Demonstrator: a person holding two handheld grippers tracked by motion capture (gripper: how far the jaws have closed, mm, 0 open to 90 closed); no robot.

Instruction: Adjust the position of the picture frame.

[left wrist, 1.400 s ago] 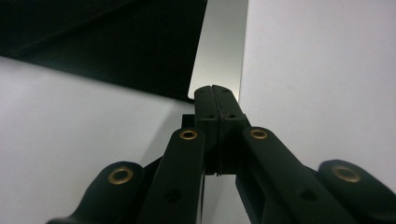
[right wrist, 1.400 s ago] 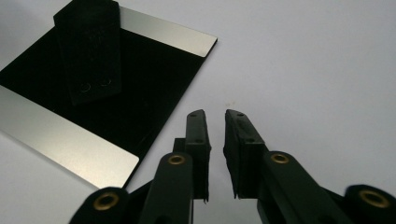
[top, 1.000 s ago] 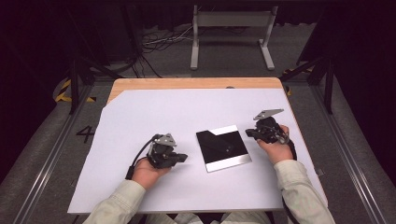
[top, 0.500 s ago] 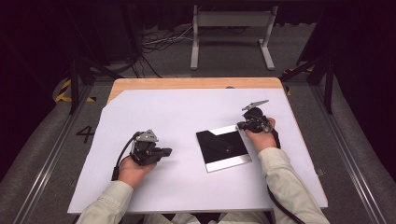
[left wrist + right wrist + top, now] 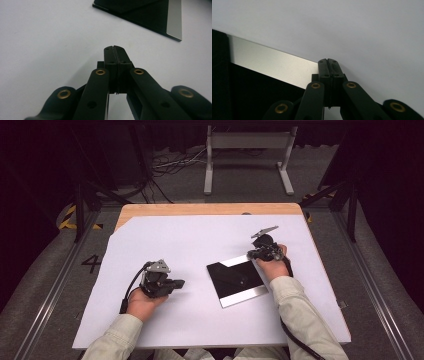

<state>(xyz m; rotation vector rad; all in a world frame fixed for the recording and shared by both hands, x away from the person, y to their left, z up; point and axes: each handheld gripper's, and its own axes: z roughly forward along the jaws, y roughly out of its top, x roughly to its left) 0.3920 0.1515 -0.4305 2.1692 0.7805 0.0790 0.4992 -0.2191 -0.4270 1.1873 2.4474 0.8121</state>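
Note:
A flat square black plate point(image 5: 235, 281) with shiny silver bands lies on the white sheet point(image 5: 190, 240), right of the middle. My right gripper point(image 5: 250, 254) is shut with nothing between its jaws, and its tips sit at the plate's far right corner. In the right gripper view the shut tips point(image 5: 327, 60) rest by the plate's silver band point(image 5: 262, 60). My left gripper point(image 5: 178, 283) lies left of the plate, pointing toward it, shut and holding nothing. From the left gripper view the shut tips point(image 5: 115, 47) are over bare sheet, with the plate point(image 5: 147, 15) farther off.
The white sheet covers a wooden table whose bare strip point(image 5: 210, 209) shows along the far edge. Beyond it on the floor stand a grey metal frame point(image 5: 247, 150) and loose cables point(image 5: 170, 165). Rails point(image 5: 45, 295) run along both sides.
The right hand has moved left, bringing its gripper from beside the plate to the plate's far right corner. The left hand has shifted slightly left. The plate has not moved.

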